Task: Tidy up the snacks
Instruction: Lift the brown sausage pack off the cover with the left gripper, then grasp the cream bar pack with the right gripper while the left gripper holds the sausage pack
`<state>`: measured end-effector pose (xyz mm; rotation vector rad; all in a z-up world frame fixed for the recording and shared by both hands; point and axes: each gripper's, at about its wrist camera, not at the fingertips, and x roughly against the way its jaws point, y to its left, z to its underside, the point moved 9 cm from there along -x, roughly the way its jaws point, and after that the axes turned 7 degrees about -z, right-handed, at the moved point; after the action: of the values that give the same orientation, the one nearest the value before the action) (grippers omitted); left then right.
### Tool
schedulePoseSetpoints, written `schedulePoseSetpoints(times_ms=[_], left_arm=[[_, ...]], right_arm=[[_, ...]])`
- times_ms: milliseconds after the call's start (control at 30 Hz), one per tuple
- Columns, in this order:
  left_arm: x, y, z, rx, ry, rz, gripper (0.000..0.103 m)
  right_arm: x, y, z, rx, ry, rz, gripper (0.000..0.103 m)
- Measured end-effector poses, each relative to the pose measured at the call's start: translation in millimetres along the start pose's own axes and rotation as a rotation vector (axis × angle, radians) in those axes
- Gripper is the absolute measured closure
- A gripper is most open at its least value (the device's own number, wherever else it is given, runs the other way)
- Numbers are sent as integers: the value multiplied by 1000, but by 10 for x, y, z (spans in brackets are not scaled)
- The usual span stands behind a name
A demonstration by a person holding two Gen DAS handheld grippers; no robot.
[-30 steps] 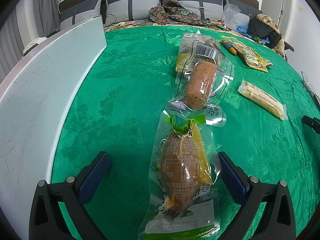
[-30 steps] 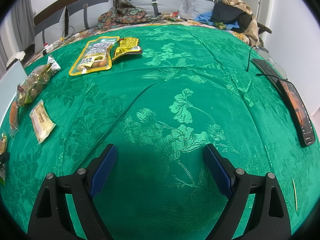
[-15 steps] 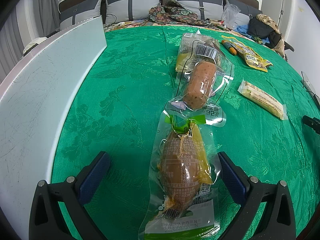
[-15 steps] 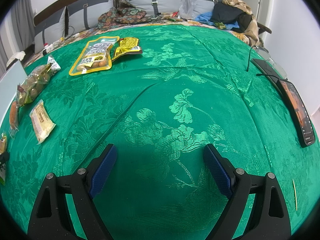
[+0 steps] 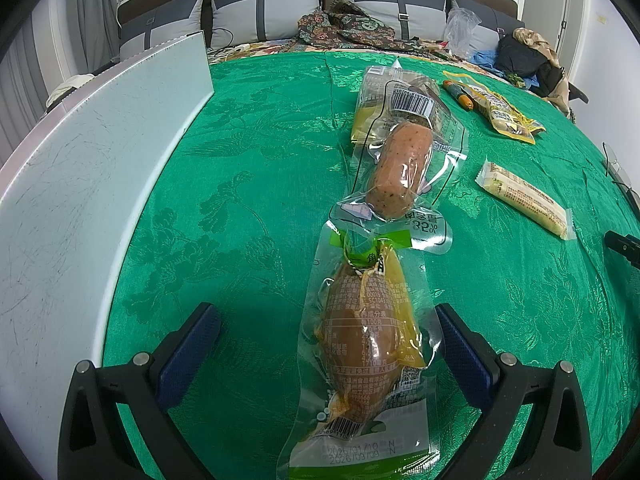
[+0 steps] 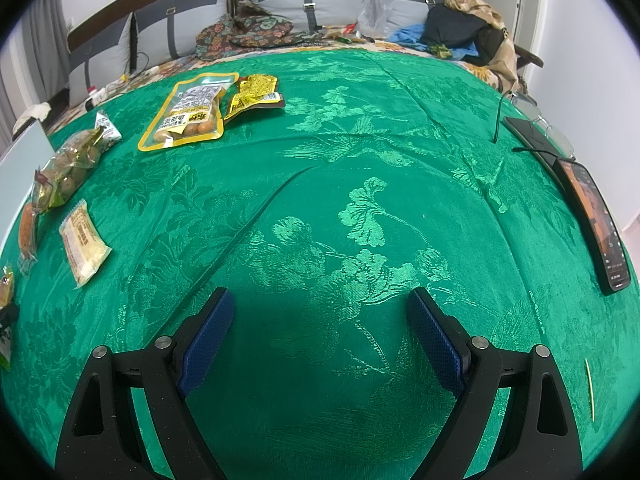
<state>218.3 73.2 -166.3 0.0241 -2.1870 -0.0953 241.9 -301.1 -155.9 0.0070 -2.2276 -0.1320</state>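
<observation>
The left gripper (image 5: 328, 332) has its fingers spread wide on either side of a brown pack (image 5: 366, 344) lying on the green cloth (image 5: 248, 152), apparently not touching it. A sausage (image 5: 400, 168) lies just beyond. The right gripper (image 6: 320, 320), fingers apart, holds nothing; a phone (image 6: 592, 220) sits by the cloth's right edge.

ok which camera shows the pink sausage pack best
The left wrist view. There the pink sausage pack lies near the middle of the picture, whole, with its barcode label showing, just beyond the brown snack pack. The right wrist view shows it only as a thin orange sliver at the far left edge.
</observation>
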Motion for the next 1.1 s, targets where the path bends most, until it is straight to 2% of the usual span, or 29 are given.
schedulePoseSetpoints(times_ms=[133, 167, 233, 267, 300, 367, 467, 567, 667, 733, 800, 833, 867, 900, 1000, 1100], left_arm=[[27, -59, 35, -21, 66, 11, 1], [44, -94, 50, -40, 82, 21, 4], [111, -154, 59, -68, 75, 42, 18], [145, -171, 55, -78, 69, 50, 35], [177, -183, 50, -82, 67, 59, 41], [197, -182, 66, -73, 78, 71, 42], [259, -182, 107, -57, 74, 86, 42], [347, -179, 164, -12, 83, 123, 42], [454, -143, 227, 33, 82, 144, 42], [552, -104, 277, 63, 82, 163, 42], [644, -69, 317, 80, 73, 180, 42], [683, -61, 328, 84, 67, 185, 42], [710, -51, 337, 88, 63, 188, 42], [739, -47, 343, 97, 60, 194, 42], [825, -59, 321, 125, 53, 220, 42], [981, -57, 245, 155, 24, 255, 42]], right_arm=[[0, 3, 0, 0, 0, 0, 12], [-2, -3, 0, 1, 1, 1, 12], [-9, 5, 0, 6, 4, -1, 10], [-15, 10, -7, 11, 7, -2, 9], [-20, 26, -13, 19, 17, -8, 10], [-13, 102, -32, 13, 86, -45, 13], [117, 515, -177, -9, 96, -202, 13], [93, 1318, -346, 178, 160, -318, 11], [-197, 1954, -319, 397, 275, -317, 12], [-423, 2134, -241, 497, 343, -264, 13], [-556, 2167, -184, 517, 389, -234, 15], [-551, 2169, -200, 491, 386, -252, 19], [-532, 2143, -213, 456, 391, -261, 44], [-498, 2109, -239, 438, 383, -259, 77], [-402, 1953, -215, 341, 424, -295, 77], [-218, 1791, -222, 277, 397, -309, 77]])
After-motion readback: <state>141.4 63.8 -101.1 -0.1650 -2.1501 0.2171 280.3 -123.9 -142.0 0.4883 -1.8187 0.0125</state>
